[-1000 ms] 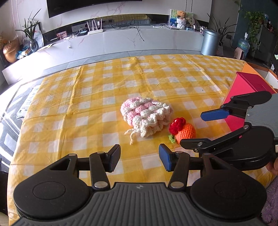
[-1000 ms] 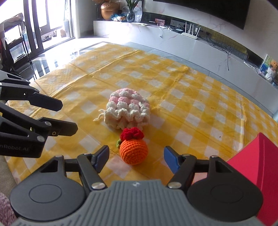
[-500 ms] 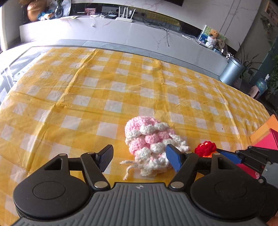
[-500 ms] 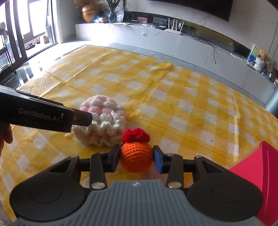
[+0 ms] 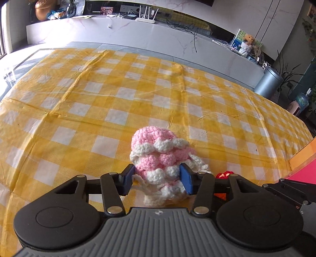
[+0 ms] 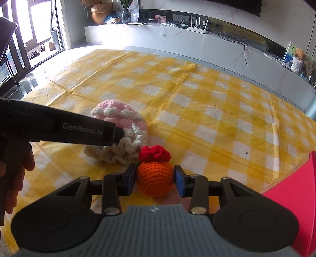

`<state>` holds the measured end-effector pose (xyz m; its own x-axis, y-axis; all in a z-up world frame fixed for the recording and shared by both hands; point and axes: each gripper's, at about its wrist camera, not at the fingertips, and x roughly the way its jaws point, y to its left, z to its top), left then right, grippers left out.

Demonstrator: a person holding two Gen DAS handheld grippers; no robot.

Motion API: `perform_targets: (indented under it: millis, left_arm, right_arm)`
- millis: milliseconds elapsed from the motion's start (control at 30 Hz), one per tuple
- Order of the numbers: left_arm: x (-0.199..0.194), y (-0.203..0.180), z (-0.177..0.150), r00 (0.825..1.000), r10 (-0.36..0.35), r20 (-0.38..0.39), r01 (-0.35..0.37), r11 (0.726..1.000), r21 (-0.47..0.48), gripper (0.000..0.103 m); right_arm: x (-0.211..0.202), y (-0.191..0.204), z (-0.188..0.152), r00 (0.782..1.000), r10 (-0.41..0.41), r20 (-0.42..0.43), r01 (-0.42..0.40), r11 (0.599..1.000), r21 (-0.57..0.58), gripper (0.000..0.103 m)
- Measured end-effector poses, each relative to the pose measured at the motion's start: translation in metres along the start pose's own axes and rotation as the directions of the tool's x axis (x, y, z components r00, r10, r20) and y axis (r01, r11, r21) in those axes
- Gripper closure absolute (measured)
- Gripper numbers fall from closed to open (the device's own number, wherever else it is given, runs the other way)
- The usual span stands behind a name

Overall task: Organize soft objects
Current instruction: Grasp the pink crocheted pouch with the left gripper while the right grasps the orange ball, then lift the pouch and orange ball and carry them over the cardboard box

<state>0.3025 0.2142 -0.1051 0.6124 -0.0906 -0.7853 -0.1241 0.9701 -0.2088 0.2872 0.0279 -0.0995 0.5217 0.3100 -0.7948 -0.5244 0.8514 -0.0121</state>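
This is a home living room. A long white marble-look media console [image 6: 217, 42] runs along the wall, carrying a Wi-Fi router [image 6: 197, 24], a teddy bear [image 6: 298, 54] and a bronze ornament [image 6: 99, 12]. Potted plants [image 5: 285, 69] and a grey bin [image 5: 267, 82] stand nearby. A yellow gingham tablecloth [image 5: 118, 94] covers the table.

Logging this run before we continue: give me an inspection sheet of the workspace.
Surface: yellow checked cloth, creased.
Job's things: pink-and-white crochet piece; orange crochet ball with a red top; red box at the right edge.
Clutter: nothing seen on the cloth.
Grippers: left gripper shut on the crochet piece; right gripper shut on the ball.
Cables: black leads by the router on the white bench.
Surroundings: grey bin, teddy bear.
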Motion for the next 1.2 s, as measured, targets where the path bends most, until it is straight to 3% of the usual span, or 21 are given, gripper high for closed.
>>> perform_targets:
  millis: [167, 233, 500, 700, 967, 1200]
  left_arm:
    - [-0.011, -0.015, -0.001, 0.998, 0.051, 0.044, -0.054, 0.996, 0.064, 0.075]
    - [-0.021, -0.015, -0.002, 0.997, 0.050, 0.062, -0.054, 0.996, 0.074, 0.076]
    - [-0.080, -0.018, -0.019, 0.990, 0.097, 0.101, -0.111, 0.984, 0.137, 0.077]
    - [-0.122, -0.026, -0.043, 0.992, 0.078, 0.101, -0.092, 0.986, 0.138, 0.077]
    - [-0.163, -0.056, -0.080, 0.995, 0.008, 0.102, -0.023, 0.989, 0.145, 0.076]
    - [-0.186, -0.093, -0.108, 0.992, -0.074, 0.102, 0.056, 0.983, 0.173, 0.076]
  right_arm:
    - [0.006, 0.002, 0.002, 1.000, 0.009, -0.029, -0.009, 1.000, 0.005, 0.063]
    - [0.000, 0.003, 0.003, 0.999, 0.030, -0.023, -0.030, 0.999, 0.012, 0.063]
    - [-0.050, 0.022, -0.007, 0.990, 0.138, 0.005, -0.138, 0.989, -0.055, 0.063]
    - [-0.101, 0.026, -0.026, 0.980, 0.196, 0.025, -0.193, 0.978, -0.081, 0.063]
    - [-0.173, 0.009, -0.065, 0.980, 0.183, 0.076, -0.178, 0.982, -0.069, 0.063]
    - [-0.225, -0.021, -0.105, 0.987, 0.120, 0.110, -0.124, 0.992, 0.025, 0.063]
